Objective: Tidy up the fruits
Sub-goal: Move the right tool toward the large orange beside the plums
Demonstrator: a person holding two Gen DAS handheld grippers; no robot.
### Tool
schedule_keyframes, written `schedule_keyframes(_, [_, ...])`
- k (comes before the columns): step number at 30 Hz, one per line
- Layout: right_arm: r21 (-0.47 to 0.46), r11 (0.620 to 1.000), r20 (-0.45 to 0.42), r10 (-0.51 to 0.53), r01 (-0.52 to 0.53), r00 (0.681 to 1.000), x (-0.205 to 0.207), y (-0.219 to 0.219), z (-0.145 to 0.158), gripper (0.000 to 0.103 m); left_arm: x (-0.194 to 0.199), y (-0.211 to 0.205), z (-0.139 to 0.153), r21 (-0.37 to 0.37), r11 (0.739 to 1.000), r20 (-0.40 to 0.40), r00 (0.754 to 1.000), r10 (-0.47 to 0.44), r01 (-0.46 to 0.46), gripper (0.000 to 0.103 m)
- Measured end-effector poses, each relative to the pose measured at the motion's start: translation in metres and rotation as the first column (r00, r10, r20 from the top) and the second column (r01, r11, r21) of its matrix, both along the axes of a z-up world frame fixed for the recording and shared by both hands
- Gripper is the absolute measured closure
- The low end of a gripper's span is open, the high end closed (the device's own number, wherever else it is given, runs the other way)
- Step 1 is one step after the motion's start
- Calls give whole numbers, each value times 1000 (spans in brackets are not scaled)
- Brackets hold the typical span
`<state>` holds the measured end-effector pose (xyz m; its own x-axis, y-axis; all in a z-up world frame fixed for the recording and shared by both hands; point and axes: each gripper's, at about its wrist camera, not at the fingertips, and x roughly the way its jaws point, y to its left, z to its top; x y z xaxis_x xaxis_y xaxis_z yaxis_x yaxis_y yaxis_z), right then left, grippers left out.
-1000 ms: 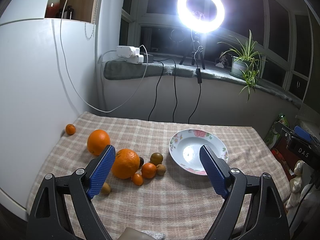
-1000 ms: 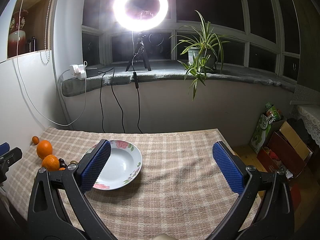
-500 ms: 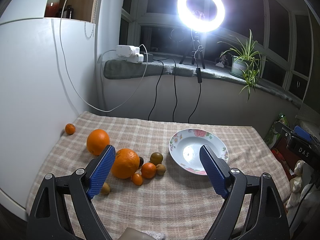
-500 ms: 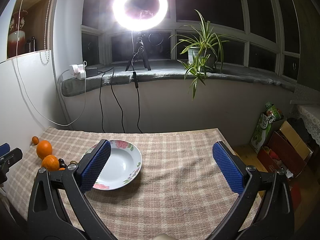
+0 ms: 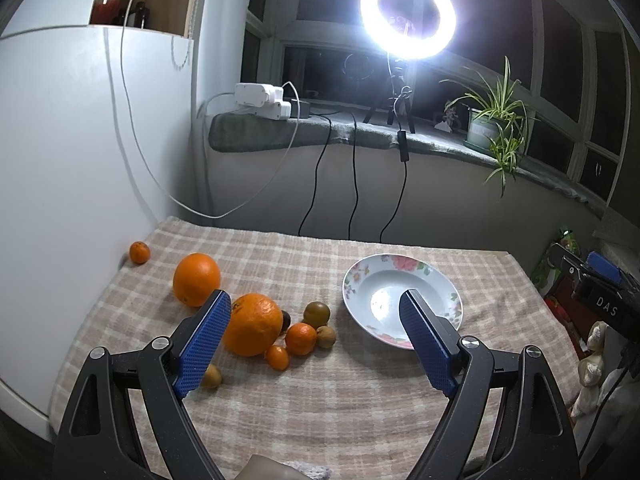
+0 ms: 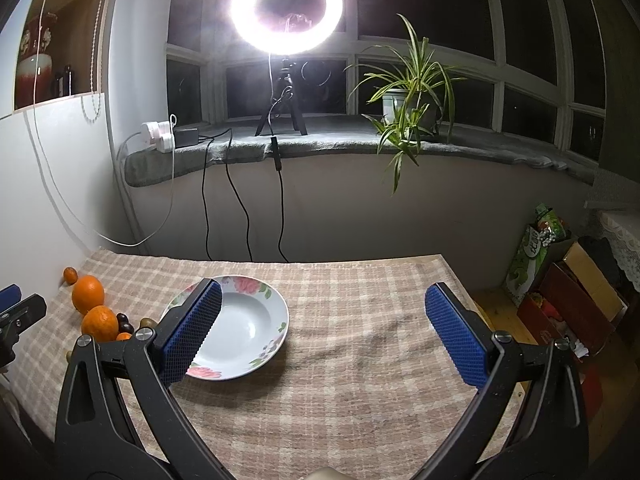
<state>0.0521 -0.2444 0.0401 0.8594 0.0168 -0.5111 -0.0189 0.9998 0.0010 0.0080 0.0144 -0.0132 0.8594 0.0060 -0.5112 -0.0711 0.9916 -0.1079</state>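
Observation:
A white plate with a flower rim (image 5: 400,264) (image 6: 276,300) lies empty on the checked cloth. Left of it sits a cluster of fruit: a large orange (image 5: 253,329) (image 6: 100,322), a second orange (image 5: 197,279) (image 6: 88,288) behind it, a mandarin (image 5: 301,338), a kumquat (image 5: 277,357), a greenish-brown fruit (image 5: 317,313), a small tan fruit (image 5: 326,337) and another (image 5: 211,376) by my left finger. A lone mandarin (image 5: 139,252) rests near the wall. My left gripper (image 5: 314,344) hovers open above the cluster's near edge, holding nothing. My right gripper (image 6: 324,334) hangs open over the cloth right of the plate.
A white cabinet wall (image 5: 80,160) borders the table's left side. Cables (image 5: 352,184) hang from the windowsill behind, where a ring light (image 5: 407,20) and a potted plant (image 6: 408,100) stand. Boxes and bags (image 6: 568,280) sit on the floor beyond the table's right edge.

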Motion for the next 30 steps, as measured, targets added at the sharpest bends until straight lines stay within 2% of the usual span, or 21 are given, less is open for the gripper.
schedule_keyframes(12, [-25, 999, -35, 45, -46, 998, 16, 23, -9, 0, 11, 23, -12, -36, 999, -33, 999, 24, -25, 17])
schedule_keyframes(19, [-17, 992, -77, 125, -127, 989, 32, 44, -18, 0, 15, 43, -24, -54, 998, -60, 997, 41, -44, 17])
schedule_keyframes(24, [31, 973, -125, 231, -229, 965, 47, 61, -28, 0, 17, 61, -36, -86, 994, -98, 993, 58, -67, 17])
schedule_keyframes(30, [89, 931, -178, 366, -355, 914, 67, 92, -41, 0, 19, 77, -49, -122, 990, -136, 989, 60, -77, 18])
